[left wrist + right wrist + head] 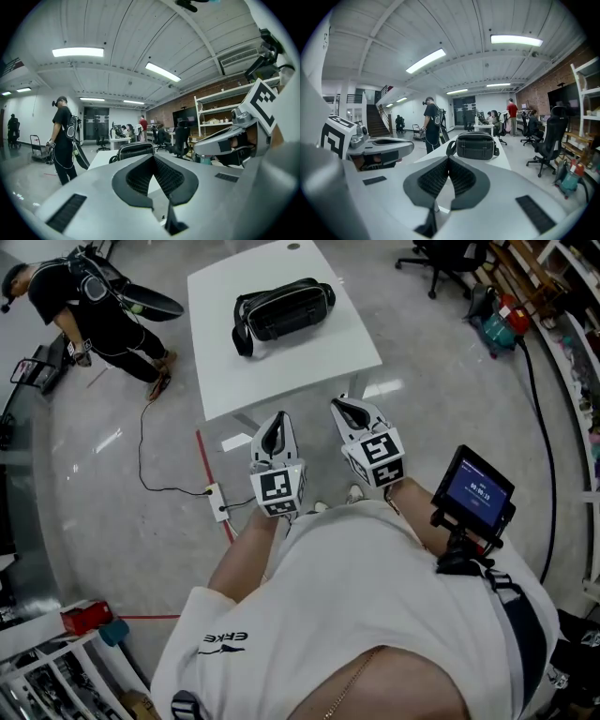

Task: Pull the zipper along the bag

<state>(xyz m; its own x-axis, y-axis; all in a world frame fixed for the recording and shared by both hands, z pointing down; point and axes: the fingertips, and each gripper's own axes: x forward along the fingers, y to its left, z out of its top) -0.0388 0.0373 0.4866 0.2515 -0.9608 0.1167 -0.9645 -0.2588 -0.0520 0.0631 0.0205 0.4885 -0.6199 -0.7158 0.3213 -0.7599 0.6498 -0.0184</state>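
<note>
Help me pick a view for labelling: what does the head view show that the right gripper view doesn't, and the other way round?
Only the head view: the small blue-lit screen at the person's right side and the power strip on the floor. Only the right gripper view: the staircase, the ceiling lights and a person in a red shirt. Both: the black bag on the white table, the person in black and the left hand-held gripper.
</note>
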